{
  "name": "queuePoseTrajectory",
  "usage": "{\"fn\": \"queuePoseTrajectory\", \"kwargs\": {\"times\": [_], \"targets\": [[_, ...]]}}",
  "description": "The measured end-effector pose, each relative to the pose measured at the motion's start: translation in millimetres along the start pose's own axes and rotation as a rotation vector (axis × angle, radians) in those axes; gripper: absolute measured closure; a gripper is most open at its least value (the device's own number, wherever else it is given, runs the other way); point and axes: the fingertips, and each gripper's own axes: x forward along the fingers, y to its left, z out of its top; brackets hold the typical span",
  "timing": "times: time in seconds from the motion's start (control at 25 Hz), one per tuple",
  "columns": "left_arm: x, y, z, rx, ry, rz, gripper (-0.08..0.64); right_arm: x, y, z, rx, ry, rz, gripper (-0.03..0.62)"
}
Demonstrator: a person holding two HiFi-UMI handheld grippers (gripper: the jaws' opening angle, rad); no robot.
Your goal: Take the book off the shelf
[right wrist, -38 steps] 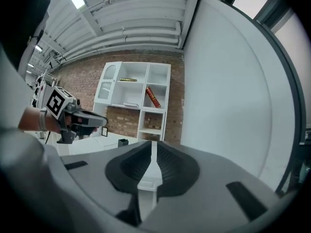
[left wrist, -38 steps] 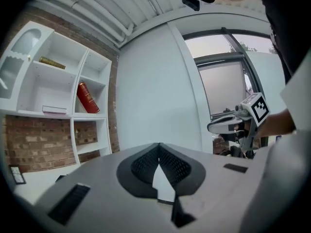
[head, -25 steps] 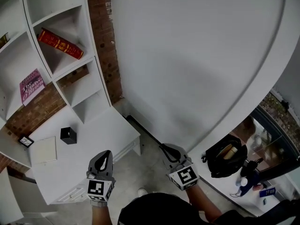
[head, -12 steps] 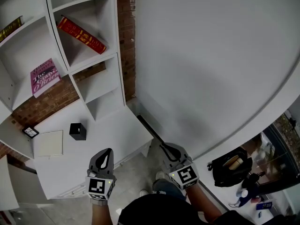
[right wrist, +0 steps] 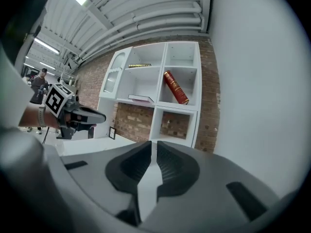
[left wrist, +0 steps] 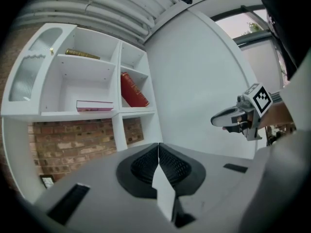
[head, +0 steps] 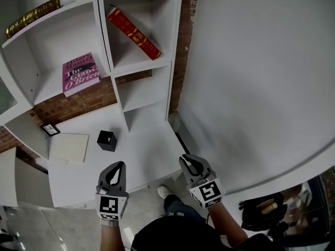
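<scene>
Nothing of the task is showing as done: the red book (head: 133, 33) is leaning in the upper right compartment of the shelf (head: 138, 67), the pink book (head: 81, 73) is lying flat in the compartment to its left, and an olive book (head: 34, 16) is resting one level higher (which one is meant, I cannot tell). The left gripper (head: 116, 166) and right gripper (head: 189, 161) are hovering well below, jaws clenched on nothing, so reaching, grasping and withdrawing are all remaining

Red book (head: 134, 33) leaning tilted in white shelf (head: 175, 41) upper-right compartment.
</scene>
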Motion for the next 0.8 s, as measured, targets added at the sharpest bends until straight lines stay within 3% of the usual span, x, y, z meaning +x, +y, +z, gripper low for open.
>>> {"fn": "queuePoseTrajectory", "kwargs": {"times": [0.4, 0.8], "targets": [[7, 87, -3, 0.062, 0.07, 0.223, 0.554, 113, 8, 33, -0.047, -0.058, 0.211, 0.551], [30, 137, 18, 0.278, 0.2, 0.333, 0.53, 185, 20, 51, -0.056, -0.078, 0.37, 0.551]]}}
